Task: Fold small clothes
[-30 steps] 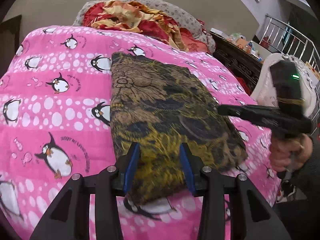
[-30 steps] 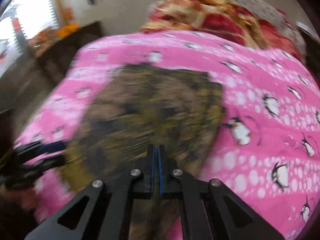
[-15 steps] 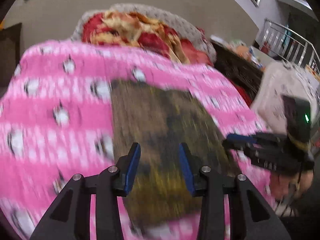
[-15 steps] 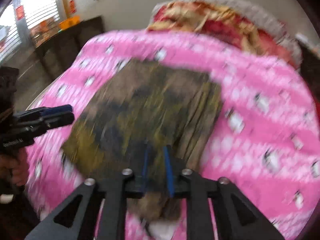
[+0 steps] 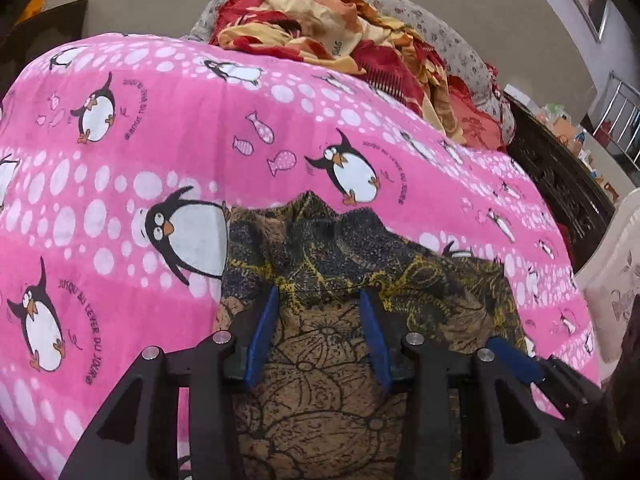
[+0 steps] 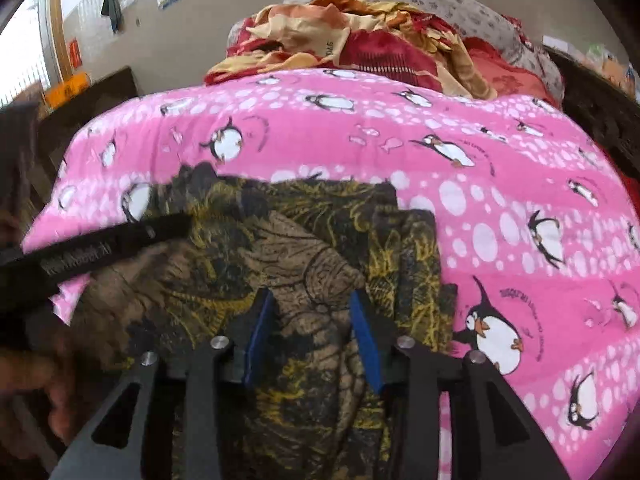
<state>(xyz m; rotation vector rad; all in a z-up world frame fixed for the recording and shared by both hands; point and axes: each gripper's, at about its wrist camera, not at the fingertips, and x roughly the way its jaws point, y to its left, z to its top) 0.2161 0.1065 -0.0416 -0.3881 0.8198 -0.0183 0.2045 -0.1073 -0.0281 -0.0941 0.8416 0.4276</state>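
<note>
Right now the dark brown-and-yellow patterned cloth [image 5: 332, 248] lies at the near edge of the bed, on the pink penguin blanket [image 5: 160, 140], with bare pink stretching well beyond it to the far edge. It is no neat rectangle: its far side is rumpled into dark peaks with a brown panel showing on top, and along its right side several layered edges lie stepped one beside the other. The left gripper [image 5: 318, 332] points down at the cloth's near part, its blue pads a narrow gap apart with the brown fabric filling the space between them; I cannot tell whether they pinch it or merely sit over it. The right gripper [image 6: 314, 340] is just beside it over the same cloth, and its jaws have just been opening: they stand moderately apart, a bunched ridge of fabric running between the pads, which do not seem to press on it. From the right side one black finger of the left tool reaches across the cloth's left corner, and the hand [image 6: 40, 380] behind it is only a blur. At the far edge of the bed sits a heap of red and orange bedding [image 5: 320, 12] against a grey flowered pillow [image 5: 440, 32], well apart from the cloth.
</note>
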